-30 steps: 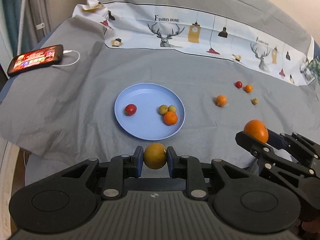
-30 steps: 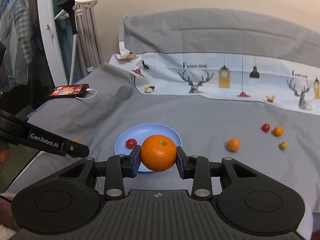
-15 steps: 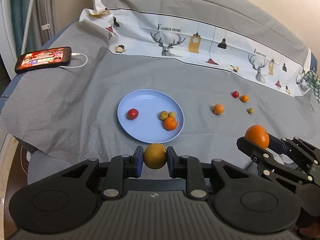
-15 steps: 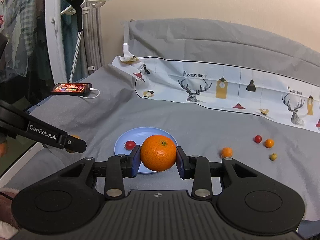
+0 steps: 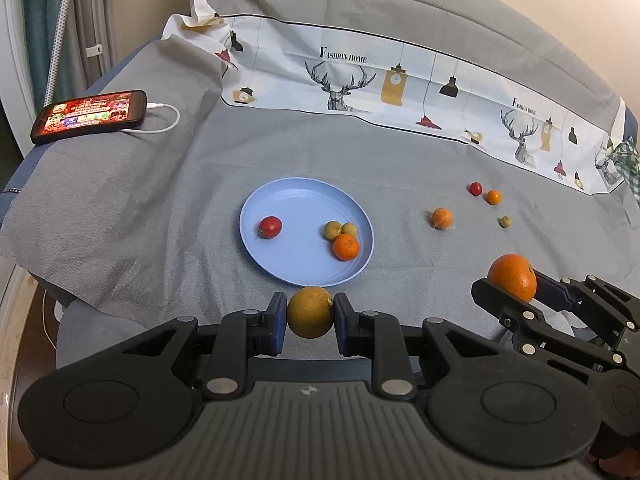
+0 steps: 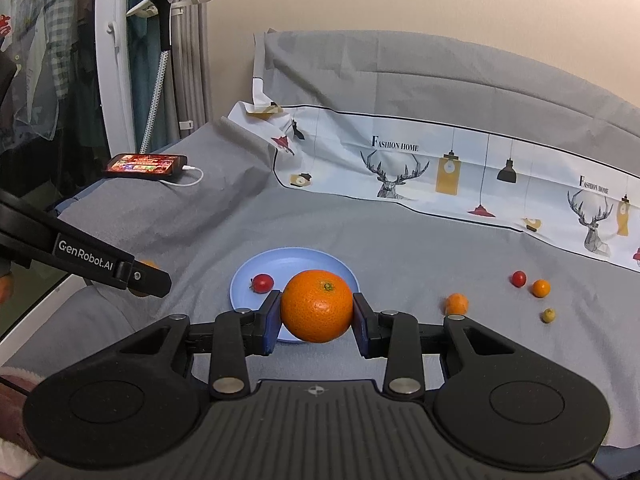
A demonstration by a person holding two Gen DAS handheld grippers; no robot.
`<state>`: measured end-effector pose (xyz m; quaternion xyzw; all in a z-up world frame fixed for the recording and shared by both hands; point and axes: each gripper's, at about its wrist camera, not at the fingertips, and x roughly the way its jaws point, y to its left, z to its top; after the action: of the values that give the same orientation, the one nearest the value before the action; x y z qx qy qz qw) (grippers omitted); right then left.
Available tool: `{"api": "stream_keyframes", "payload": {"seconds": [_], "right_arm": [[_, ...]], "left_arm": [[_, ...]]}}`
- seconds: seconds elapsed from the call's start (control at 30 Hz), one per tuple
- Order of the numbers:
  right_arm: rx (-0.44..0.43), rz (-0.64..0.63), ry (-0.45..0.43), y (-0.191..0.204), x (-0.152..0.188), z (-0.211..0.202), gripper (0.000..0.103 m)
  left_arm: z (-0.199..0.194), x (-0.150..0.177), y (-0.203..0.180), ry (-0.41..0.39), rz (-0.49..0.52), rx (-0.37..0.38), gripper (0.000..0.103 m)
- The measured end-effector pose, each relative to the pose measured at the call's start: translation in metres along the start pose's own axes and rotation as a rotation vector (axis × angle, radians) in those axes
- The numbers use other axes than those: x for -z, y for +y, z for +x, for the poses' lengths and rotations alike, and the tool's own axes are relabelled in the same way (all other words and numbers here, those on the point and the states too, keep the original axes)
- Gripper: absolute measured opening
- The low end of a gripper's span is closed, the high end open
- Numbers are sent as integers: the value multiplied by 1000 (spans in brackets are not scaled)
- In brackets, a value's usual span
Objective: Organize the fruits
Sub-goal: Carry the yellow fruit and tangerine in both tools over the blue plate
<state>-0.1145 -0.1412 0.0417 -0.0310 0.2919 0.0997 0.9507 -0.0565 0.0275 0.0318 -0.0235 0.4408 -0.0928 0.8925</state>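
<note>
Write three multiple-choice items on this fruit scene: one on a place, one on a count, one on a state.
1. Where does the phone lie?
A. On the plate
B. At the cloth's far left
C. Beside the loose fruits

2. How many fruits lie on the blue plate?
A. Two
B. Four
C. Six

3. What is the right tool doing?
A. Gripping a large orange
B. Hanging open and empty
C. Gripping the phone

Key: 1 B, it sits plugged in at the far left; 2 B, one red, two greenish, one orange; 3 A, both pads press the fruit's sides.
</note>
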Motion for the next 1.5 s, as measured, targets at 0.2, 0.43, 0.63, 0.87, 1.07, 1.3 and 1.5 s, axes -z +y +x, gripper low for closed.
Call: {"api": "stream_keyframes", "payload": {"seconds": [0.2, 0.43, 0.63, 0.87, 1.07, 1.3, 1.5], "right_arm": [[-3, 6, 17, -1, 0, 6, 38], [-9, 10, 42, -1, 2, 15, 38], [-13, 15, 77, -2, 3, 28, 38], [-8, 0, 104, -2, 3, 46, 38], [-11, 12, 140, -4, 2, 74, 38], [-26, 13, 187, -8, 1, 121, 38], [-53, 8, 246, -8, 2, 170, 38]], "left_arm": [[6, -1, 2, 12, 1, -1, 27], [18, -3, 5, 41, -5, -1, 27], [32, -7, 8, 69, -15, -2, 27], [55, -17, 13, 102, -28, -10, 27], [81, -34, 18, 122, -26, -32, 27], [128, -57, 22, 160, -20, -47, 27], [178, -75, 21, 210, -5, -52, 27]]}}
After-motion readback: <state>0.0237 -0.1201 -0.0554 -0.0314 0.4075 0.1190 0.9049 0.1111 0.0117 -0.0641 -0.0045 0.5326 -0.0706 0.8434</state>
